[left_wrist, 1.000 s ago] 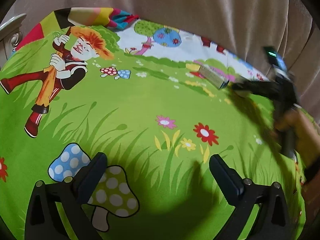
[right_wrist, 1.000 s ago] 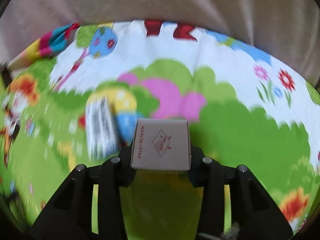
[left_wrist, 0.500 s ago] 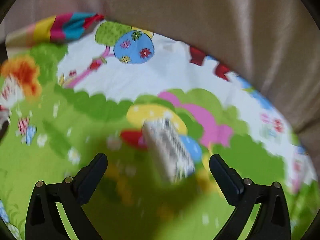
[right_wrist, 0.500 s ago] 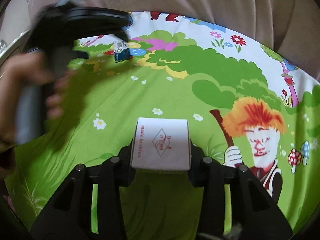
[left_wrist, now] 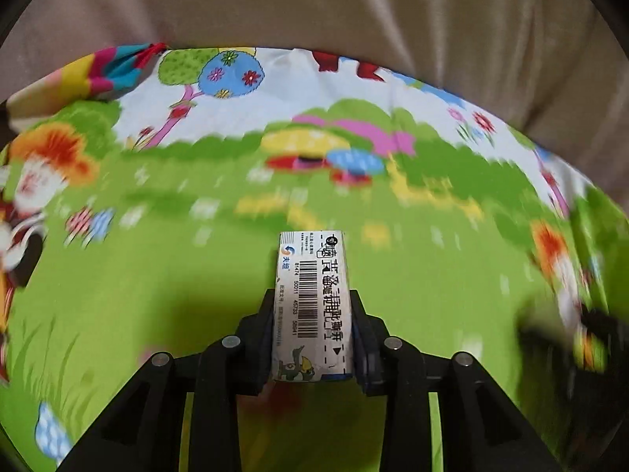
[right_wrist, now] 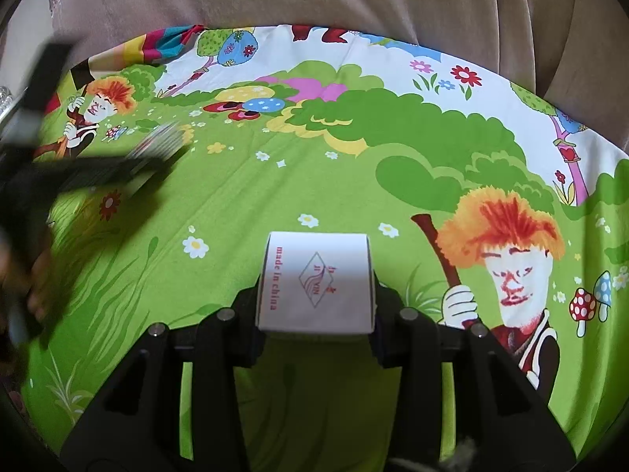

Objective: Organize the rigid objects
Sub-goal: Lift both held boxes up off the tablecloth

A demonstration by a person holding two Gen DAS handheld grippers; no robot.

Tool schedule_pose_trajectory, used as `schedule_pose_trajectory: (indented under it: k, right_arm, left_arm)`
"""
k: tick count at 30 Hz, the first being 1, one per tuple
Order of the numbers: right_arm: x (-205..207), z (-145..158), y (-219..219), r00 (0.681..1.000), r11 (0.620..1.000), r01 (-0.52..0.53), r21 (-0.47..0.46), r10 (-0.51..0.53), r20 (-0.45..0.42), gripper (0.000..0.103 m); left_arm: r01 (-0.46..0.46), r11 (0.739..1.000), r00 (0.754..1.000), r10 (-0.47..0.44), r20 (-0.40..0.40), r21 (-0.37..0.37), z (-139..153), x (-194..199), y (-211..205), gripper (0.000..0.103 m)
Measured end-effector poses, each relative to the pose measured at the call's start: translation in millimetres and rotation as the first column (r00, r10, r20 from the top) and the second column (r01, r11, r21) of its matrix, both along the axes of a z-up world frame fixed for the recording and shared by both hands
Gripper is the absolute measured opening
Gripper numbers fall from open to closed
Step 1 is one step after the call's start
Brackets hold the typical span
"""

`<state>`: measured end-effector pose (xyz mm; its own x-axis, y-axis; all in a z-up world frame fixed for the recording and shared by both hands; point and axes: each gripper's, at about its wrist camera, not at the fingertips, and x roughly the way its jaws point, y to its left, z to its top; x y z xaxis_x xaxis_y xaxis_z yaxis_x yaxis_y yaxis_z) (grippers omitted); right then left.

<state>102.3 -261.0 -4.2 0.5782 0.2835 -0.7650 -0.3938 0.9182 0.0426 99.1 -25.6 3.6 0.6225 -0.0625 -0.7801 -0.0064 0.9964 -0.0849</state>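
The left hand-held gripper (left_wrist: 312, 326) is closing, its jaws clamped on a narrow white barcode-printed carton (left_wrist: 312, 303) above the green cartoon-print cloth (left_wrist: 157, 295). The right hand-held gripper (right_wrist: 316, 314) grips a white "made in china" box (right_wrist: 316, 281). Both items appear mid-transfer; next comes placing them together, judged.

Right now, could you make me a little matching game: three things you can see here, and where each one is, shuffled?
Things:
1. narrow barcode box
2. white box marked made in china
3. cartoon cloth

Places:
A. spread flat under everything
B. between the left gripper fingers
C. between the right gripper fingers

Pairs: 1-B, 2-C, 3-A
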Motion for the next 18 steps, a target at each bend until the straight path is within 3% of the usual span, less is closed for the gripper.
schedule_pose_trajectory:
  k: [3, 4, 5, 7, 10, 13, 17, 18]
  right_arm:
    - [1, 0, 0, 1.000, 1.000, 0.000, -0.001, 0.000, 0.000, 0.046]
    - [0, 0, 0, 1.000, 1.000, 0.000, -0.003, 0.000, 0.000, 0.046]
    - [0, 0, 1, 1.000, 1.000, 0.001, -0.005, -0.001, 0.001, 0.046]
    - [0, 0, 1, 1.000, 1.000, 0.001, -0.010, -0.001, 0.003, 0.046]
    - [0, 0, 1, 1.000, 1.000, 0.001, -0.011, -0.001, 0.004, 0.046]
    - [0, 0, 2, 1.000, 1.000, 0.003, -0.014, -0.003, 0.005, 0.046]
    - [0, 0, 2, 1.000, 1.000, 0.005, -0.021, -0.005, 0.009, 0.046]
    - [0, 0, 2, 1.000, 1.000, 0.005, -0.022, -0.005, 0.009, 0.046]
  left_arm:
    - [0.043, 0.997, 0.999, -0.044, 0.022, 0.063, -2, -22, 4, 0.035]
    - [0.047, 0.996, 0.998, -0.049, 0.025, 0.070, -2, -25, 3, 0.042]
    - [0.045, 0.997, 0.999, -0.047, 0.022, 0.064, -3, -23, 6, 0.059]
    - [0.026, 0.998, 1.000, -0.026, 0.004, 0.056, -6, -20, 8, 0.077]
    - [0.012, 0.996, 1.000, -0.012, 0.001, 0.085, -8, -19, 5, 0.078]
    - [0.008, 0.997, 1.000, -0.009, 0.005, 0.077, -9, -19, 8, 0.071]
    - [0.038, 0.996, 0.999, -0.040, 0.026, 0.080, -6, -20, 3, 0.034]
    - [0.040, 0.995, 0.999, -0.042, 0.026, 0.090, -6, -20, 1, 0.034]
